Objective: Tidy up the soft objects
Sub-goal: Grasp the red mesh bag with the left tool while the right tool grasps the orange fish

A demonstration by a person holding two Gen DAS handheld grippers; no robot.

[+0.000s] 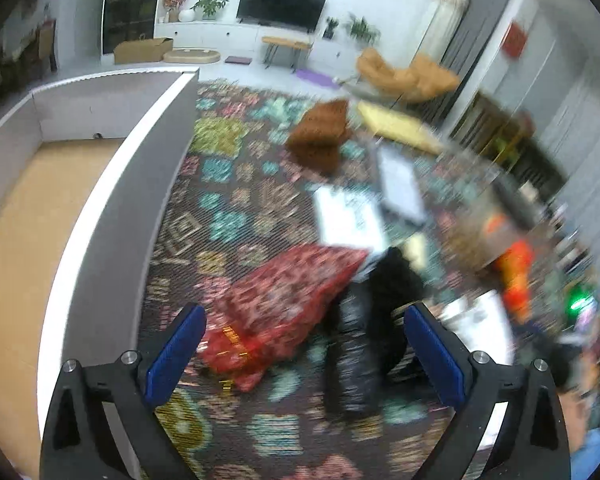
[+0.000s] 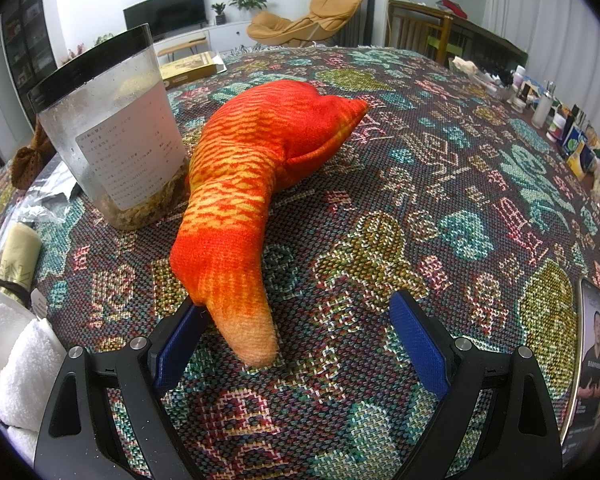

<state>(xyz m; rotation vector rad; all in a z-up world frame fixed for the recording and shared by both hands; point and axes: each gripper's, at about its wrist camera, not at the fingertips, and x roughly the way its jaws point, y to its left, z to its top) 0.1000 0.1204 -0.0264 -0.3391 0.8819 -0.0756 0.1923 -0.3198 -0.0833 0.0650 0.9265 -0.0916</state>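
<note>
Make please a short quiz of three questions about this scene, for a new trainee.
1. True or false: the right claw is already shut on the orange plush toy.
2. What stands directly left of the toy in the right wrist view? A) a clear jar with a black lid B) a kettle C) a lamp
3. Fill in: in the left wrist view, the left claw is open above a ____ patterned cushion.

Key:
1. False; the claw is open, the toy's tip lies by its left finger.
2. A, the jar.
3. Red; the cushion lies on the woven cloth.
</note>
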